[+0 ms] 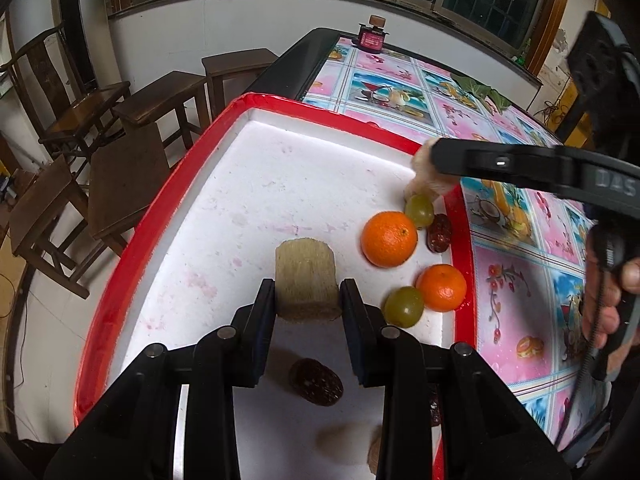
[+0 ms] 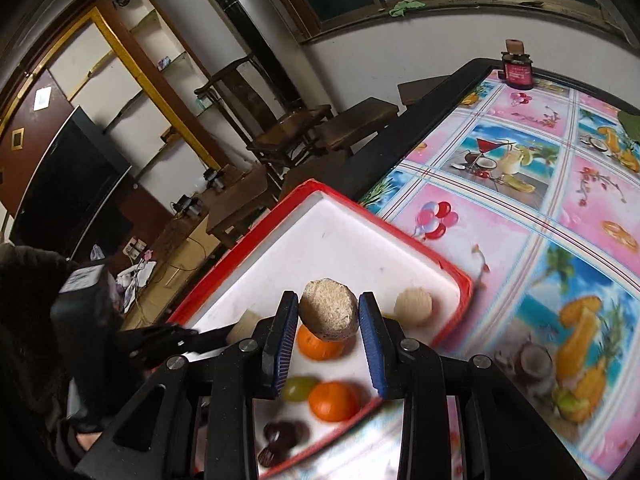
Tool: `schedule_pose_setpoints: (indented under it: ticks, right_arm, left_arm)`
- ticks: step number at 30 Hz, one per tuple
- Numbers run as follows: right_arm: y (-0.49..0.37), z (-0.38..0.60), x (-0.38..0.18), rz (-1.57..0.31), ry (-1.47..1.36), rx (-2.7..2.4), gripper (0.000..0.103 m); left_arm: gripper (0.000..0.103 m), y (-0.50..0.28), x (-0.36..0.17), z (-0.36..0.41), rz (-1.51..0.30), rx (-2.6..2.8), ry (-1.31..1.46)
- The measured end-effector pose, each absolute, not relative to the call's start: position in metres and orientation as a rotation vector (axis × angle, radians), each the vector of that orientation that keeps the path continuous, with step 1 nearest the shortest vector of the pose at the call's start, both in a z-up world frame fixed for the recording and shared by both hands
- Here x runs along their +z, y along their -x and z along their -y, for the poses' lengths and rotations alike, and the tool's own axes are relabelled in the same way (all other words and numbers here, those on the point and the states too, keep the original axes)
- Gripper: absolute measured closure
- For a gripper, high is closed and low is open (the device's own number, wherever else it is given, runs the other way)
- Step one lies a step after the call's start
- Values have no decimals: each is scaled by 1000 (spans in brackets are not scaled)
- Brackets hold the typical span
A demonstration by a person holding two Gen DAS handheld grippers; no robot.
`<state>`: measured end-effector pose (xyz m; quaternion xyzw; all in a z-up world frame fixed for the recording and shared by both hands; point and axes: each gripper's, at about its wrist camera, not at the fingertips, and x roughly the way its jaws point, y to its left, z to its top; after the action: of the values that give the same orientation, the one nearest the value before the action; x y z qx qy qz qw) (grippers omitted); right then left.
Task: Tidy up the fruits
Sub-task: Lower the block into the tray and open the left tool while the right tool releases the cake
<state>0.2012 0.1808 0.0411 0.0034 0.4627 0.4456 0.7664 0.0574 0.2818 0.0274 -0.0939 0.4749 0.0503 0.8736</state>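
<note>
1. Fruits lie in a white foam tray with a red rim [image 1: 132,240] on the patterned pink and blue tabletop [image 1: 516,280]: two round oranges [image 1: 389,239], two green grapes [image 1: 404,306] and dark red dates [image 1: 316,382] cluster lower right of the left wrist frame.
2. Left gripper [image 1: 308,300] has its jaws clenched on a tan fibrous cylinder chunk [image 1: 306,276], at centre frame over the tray.
3. Right gripper [image 2: 329,316] grasps a beige round chunk [image 2: 329,314] between blue pads [image 2: 374,344], raised above the oranges, low centre.
</note>
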Motion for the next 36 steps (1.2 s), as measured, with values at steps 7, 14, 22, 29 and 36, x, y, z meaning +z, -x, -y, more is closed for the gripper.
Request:
schedule_pose_setpoints:
  ticks: [7,14,22,29,36]
  right_arm:
    - [-219,-200,28,-993,80,936,71]
    - [-225,-220,21,-963,175,921,71]
    - [-224,-238,6,-941,271,899,71]
    - [-224,-238,-4,-952,300,882,71]
    - [-219,-232,4,-933,265,905,63]
  left_arm:
    - [73,-65,19,-288,-1004,108,197]
    - [73,-68,20,-288,-995,105,194]
    - [73,-68,19,-287,-992,102,186]
    - [73,-68,18,-286,-993,102,179]
    - [73,-68,18,-286,-996,109,177]
